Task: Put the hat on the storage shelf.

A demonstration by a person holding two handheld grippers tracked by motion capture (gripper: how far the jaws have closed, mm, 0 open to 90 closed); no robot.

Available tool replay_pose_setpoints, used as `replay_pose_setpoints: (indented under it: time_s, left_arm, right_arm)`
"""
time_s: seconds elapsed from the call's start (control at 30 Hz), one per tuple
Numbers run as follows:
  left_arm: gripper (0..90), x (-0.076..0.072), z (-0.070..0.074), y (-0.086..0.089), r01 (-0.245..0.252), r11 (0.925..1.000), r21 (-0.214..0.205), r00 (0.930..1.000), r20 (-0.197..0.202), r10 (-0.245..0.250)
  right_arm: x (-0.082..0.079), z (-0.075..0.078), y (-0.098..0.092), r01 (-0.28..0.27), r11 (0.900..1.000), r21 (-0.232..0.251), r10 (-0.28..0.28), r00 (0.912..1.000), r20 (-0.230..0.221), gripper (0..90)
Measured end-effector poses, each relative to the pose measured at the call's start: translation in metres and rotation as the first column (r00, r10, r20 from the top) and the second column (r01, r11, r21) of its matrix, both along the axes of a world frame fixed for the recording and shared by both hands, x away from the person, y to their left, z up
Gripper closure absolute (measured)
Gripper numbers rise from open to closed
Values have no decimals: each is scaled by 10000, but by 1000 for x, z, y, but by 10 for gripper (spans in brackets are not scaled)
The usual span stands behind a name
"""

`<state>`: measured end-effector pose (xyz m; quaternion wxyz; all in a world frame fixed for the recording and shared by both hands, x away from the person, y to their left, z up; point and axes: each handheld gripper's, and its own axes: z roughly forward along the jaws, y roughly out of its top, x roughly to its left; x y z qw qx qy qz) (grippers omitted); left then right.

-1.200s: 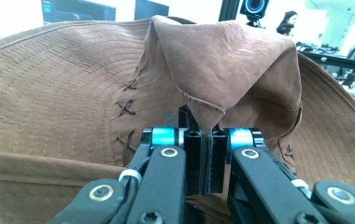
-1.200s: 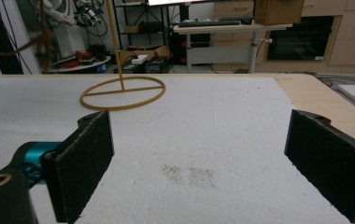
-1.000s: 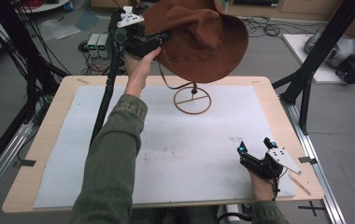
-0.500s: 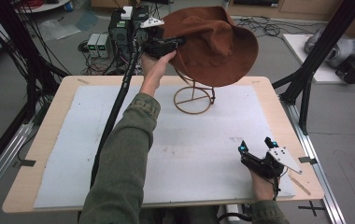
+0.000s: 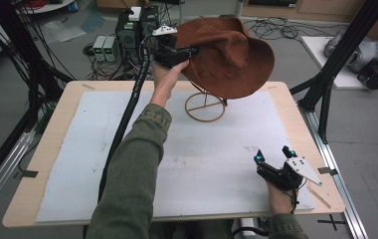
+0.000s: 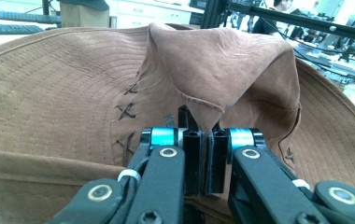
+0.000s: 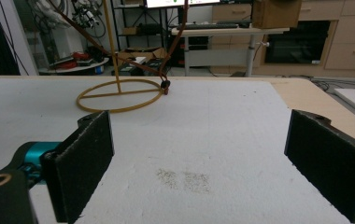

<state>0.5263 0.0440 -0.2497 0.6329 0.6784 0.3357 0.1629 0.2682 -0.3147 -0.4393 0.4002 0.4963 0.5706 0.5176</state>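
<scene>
Up above the stand [image 5: 205, 106]: brown hat [image 5: 229, 57] held in the air, tilted, chin cord hanging down to the ring base. Left gripper [image 5: 191, 51] clamped tight on a fold of the crown, jaws nearly together. Right gripper [image 5: 272, 153] near the table [image 5: 52, 154] edge well short of the stand, jaws wide apart, gripping nothing, over the white mat [image 5: 87, 144].

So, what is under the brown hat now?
Under the brown hat stands a gold wire stand: its ring base rests on the white mat. The brim hides the stand's top. The left gripper, shut, pinches the hat's crown.
</scene>
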Motion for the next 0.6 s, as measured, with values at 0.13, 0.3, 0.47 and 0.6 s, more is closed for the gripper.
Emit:
replay_pose_setpoints:
  time_s: [0.13,0.3,0.47,0.6]
  left_arm:
    - [871,-3,-1,-1,47,10000,79,10000,58,-47]
    - [837,-5,-6,2,43,10000,-37,10000,-2,-43]
    - [741,-4,-8,7,31,9995,-302,9998,-178,-37]
    - [472,-3,-6,15,-270,9959,-864,9988,-422,234]
  right_arm:
    - [1,0,-1,28,10000,-93,-27,10000,59,74]
    - [0,0,-1,42,10000,-70,-42,10000,52,74]
    - [0,0,-1,40,10000,-79,-40,10000,58,74]
    - [0,0,-1,46,10000,-51,-46,10000,67,74]
